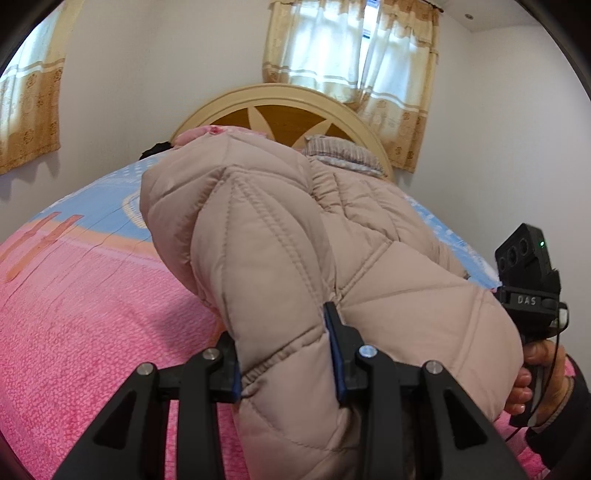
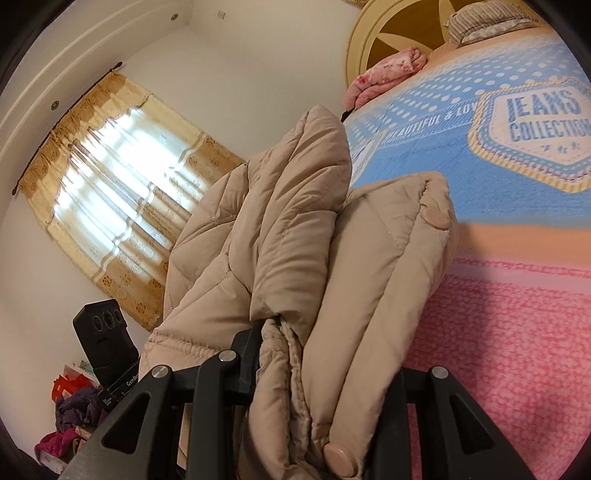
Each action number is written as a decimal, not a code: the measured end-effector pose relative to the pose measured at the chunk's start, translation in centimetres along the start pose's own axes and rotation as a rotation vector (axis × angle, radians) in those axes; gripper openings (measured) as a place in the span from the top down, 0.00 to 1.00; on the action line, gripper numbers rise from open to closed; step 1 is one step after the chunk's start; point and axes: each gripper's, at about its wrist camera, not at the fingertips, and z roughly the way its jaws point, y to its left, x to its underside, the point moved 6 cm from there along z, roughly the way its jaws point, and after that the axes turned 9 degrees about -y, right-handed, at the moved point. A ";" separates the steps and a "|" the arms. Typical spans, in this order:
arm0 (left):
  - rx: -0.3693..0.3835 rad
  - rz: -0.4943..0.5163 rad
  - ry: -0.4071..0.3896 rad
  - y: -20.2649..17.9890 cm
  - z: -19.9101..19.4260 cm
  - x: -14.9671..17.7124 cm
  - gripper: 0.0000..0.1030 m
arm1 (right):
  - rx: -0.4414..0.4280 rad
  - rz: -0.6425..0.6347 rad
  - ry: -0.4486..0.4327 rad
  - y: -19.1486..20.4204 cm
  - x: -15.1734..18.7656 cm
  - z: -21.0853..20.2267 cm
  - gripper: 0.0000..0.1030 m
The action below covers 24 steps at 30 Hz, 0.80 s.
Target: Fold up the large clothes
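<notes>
Your left tongs are clamped on a thick quilted fold of the beige puffer jacket, which bulges up between the two fingers and fills most of the space ahead of them. To the left of these tongs and below the jacket lies the bed with its pink and blue cover; beyond the jacket stand the rounded headboard and a curtained window. To the right of the left tongs, your right hand grips the handle of the other device.

Your right tongs are clamped on a bunched edge of the same jacket, its folds draping over and ahead of the fingers, with a round snap button close by the fingers. Left of these tongs is a second curtained window; right of them the bed cover stretches away to a striped pillow
</notes>
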 end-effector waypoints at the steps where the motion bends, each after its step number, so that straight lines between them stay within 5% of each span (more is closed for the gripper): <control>1: -0.013 -0.007 0.012 0.4 0.3 0.4 0.63 | 0.006 0.001 0.008 -0.2 0.1 0.5 0.70; 8: -0.079 -0.077 0.050 3.7 1.3 3.1 0.35 | 0.039 0.046 0.065 -2.7 1.8 2.8 0.70; 13: -0.130 -0.064 0.051 4.4 0.6 4.1 0.14 | 0.063 0.060 0.081 -3.7 2.4 3.2 0.59; 24: -0.233 0.111 -0.020 1.9 -4.2 1.7 0.04 | 0.168 -0.004 0.022 -2.6 1.9 -0.1 0.38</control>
